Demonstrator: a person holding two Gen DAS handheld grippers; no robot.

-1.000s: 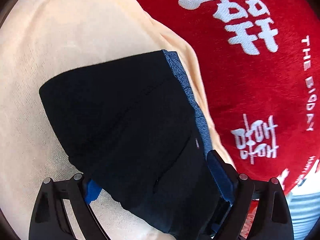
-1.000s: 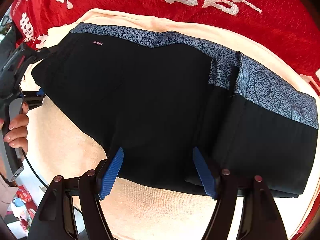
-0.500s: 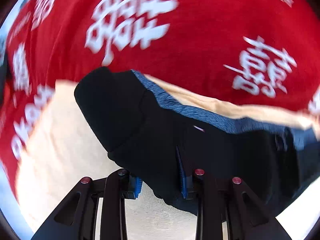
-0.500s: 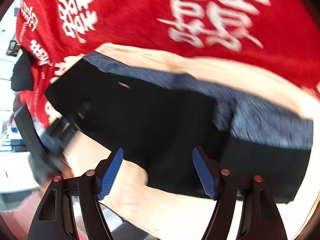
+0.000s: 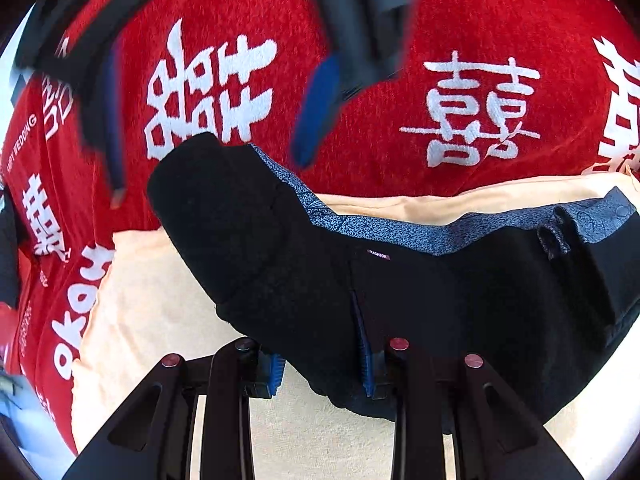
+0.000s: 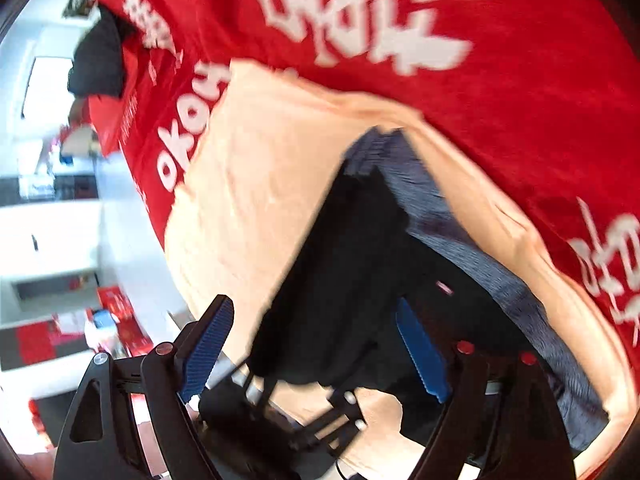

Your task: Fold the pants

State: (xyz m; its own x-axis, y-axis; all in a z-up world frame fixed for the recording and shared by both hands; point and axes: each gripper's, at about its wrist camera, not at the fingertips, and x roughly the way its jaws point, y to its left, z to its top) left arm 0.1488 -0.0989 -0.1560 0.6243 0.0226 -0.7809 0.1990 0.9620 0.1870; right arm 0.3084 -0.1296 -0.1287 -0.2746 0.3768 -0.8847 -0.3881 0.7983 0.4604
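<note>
Black pants point(image 5: 440, 300) with a blue-grey patterned waistband point(image 5: 400, 232) lie across a peach towel point(image 5: 160, 300). My left gripper point(image 5: 320, 366) is shut on a fold of the pants' near edge, and black cloth bunches between its blue pads. My right gripper point(image 6: 316, 352) hovers over the pants point(image 6: 352, 260) with its jaws opening and its pads touching nothing. In the left wrist view the right gripper point(image 5: 212, 132) shows as a blur above the pants' left end. The left gripper's black frame point(image 6: 280, 420) sits just under the right one.
A red blanket point(image 5: 480, 20) with white characters covers the surface under the peach towel point(image 6: 260, 180). Past the blanket's left edge are white furniture and red items point(image 6: 112, 304) low in the room.
My left gripper has shut on the pants' edge, rolled and lifted it. My right gripper has swung from the middle of the pants over to the left end and stands wider.
</note>
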